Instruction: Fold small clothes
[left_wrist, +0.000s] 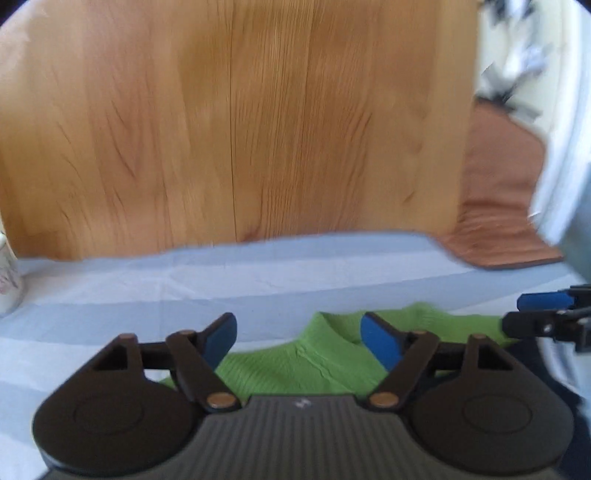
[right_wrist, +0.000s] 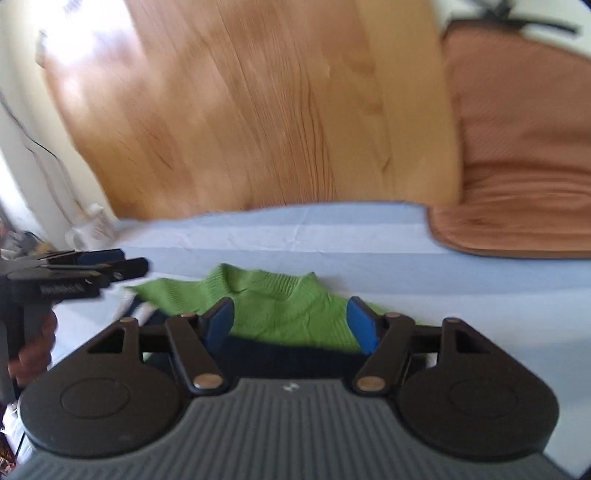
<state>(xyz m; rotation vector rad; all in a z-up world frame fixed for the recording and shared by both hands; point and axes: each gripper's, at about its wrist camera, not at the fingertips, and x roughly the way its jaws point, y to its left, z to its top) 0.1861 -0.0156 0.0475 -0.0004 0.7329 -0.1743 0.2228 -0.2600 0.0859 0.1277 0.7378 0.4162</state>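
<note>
Green sweater (left_wrist: 295, 362) lies flat, collar toward twelve o'clock, on the striped surface (left_wrist: 258, 273), both tools, left (left_wrist: 299, 341) and right (right_wrist: 291, 323), spread apart and empty above it, probably released to let a fold settle.

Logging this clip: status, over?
Left claw open, empty. Right claw open, empty. Green sweater lies on blue sheet, collar away from claws. Nothing in the way.

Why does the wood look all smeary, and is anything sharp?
Left wrist view: the wooden board is streaked with blur, while the left claw stays fairly crisp. Right wrist view: the board blurs too, with bright glare at top left; the green sweater looks soft.
</note>
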